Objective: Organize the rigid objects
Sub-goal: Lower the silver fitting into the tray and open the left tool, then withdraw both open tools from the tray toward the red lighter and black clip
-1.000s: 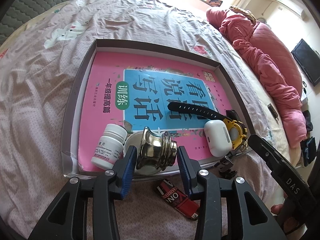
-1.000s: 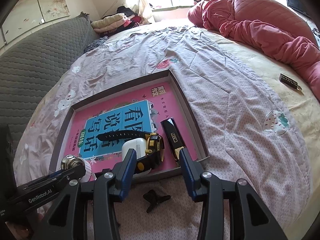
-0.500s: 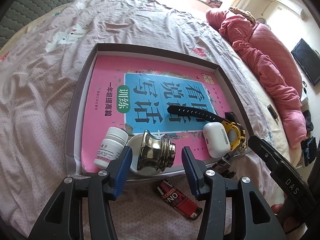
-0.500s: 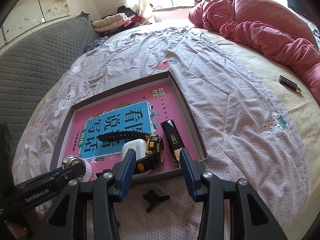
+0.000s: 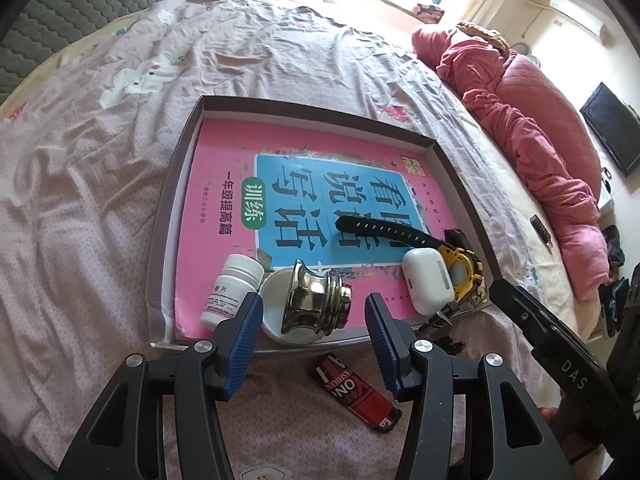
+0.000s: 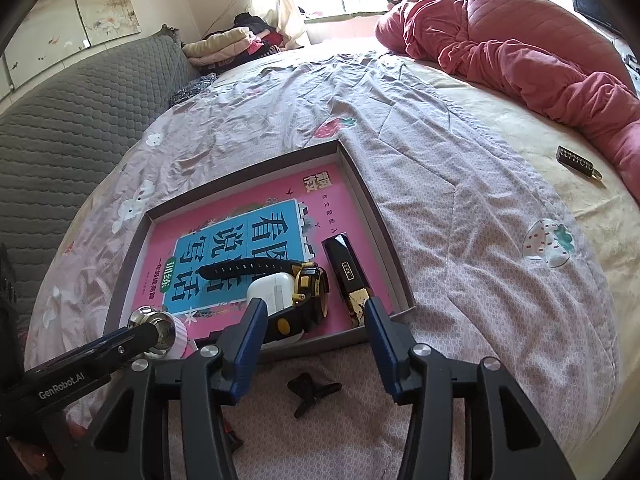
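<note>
A grey tray (image 5: 176,216) on the bed holds a pink book (image 5: 224,160), a white pill bottle (image 5: 232,292), a brass knob (image 5: 316,306) lying in a white dish (image 5: 272,312), a white earbud case (image 5: 426,280) and a yellow-black watch (image 5: 464,272). My left gripper (image 5: 312,334) is open just short of the knob and touches nothing. My right gripper (image 6: 314,336) hangs over the tray's near edge with its jaws opening and nothing between them. A black-and-gold box (image 6: 346,276) lies in the tray by its right fingertip.
On the bedspread in front of the tray lie a red lighter (image 5: 356,392) and a black clip (image 6: 312,390). A pink quilt (image 6: 520,52) is heaped along the right side, with a small dark tag (image 6: 576,162) near it. A grey padded headboard (image 6: 80,100) runs on the left.
The left jaws spread apart and drew back from the brass knob, which stays in the white dish. The right jaws widened a little; that hand kept its place.
</note>
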The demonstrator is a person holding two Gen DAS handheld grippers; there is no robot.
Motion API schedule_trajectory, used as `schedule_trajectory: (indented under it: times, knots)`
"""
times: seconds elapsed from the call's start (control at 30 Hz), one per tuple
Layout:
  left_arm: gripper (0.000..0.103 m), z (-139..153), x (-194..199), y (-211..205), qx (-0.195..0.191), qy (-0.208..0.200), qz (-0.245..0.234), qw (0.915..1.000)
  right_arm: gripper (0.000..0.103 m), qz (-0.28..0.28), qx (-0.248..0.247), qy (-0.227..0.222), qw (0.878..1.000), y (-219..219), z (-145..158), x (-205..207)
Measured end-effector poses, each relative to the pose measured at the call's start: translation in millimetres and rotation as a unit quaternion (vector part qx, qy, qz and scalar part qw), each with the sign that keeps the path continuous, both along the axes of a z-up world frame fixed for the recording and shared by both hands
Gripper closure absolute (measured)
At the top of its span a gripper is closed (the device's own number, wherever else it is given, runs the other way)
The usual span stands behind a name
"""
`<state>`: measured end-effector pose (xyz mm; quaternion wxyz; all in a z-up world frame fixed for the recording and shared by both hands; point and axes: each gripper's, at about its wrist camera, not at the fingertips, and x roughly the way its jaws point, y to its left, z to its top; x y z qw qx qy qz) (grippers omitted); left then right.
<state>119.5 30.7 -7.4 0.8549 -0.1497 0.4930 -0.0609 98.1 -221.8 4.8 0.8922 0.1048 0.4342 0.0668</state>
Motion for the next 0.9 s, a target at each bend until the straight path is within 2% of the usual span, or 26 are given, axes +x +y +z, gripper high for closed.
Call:
schedule_trajectory:
  times: [0.23, 0.3, 0.37, 0.5, 0.63, 0.9]
  knots:
    - [0.048, 8, -5, 1, 0.004, -0.007, 0.002, 1.0, 0.052, -0.004, 0.003, -0.005, 1.0, -3, 4, -5]
    - [0.046, 11, -7, 1, 0.006, -0.01, 0.002, 0.9999, 0.052, -0.003, 0.003, -0.007, 1.0, -4, 6, -6]
    - [0.04, 14, -9, 1, 0.006, -0.013, 0.002, 0.9999, 0.052, -0.002, 0.004, -0.011, 1.0, -3, 9, -7]
    - [0.039, 22, -14, 0, 0.013, -0.022, 0.002, 0.9997, 0.052, 0.001, 0.007, -0.018, 1.0, -2, 16, -10]
    - [0.038, 30, -19, 0, 0.013, -0.028, 0.001, 0.9995, 0.044, 0.001, 0.009, -0.024, 1.0, -1, 21, -14]
    - [0.034, 42, -29, 3, 0.014, -0.039, 0.003, 0.9991, 0.043, 0.002, 0.008, -0.03, 1.0, -3, 27, -23]
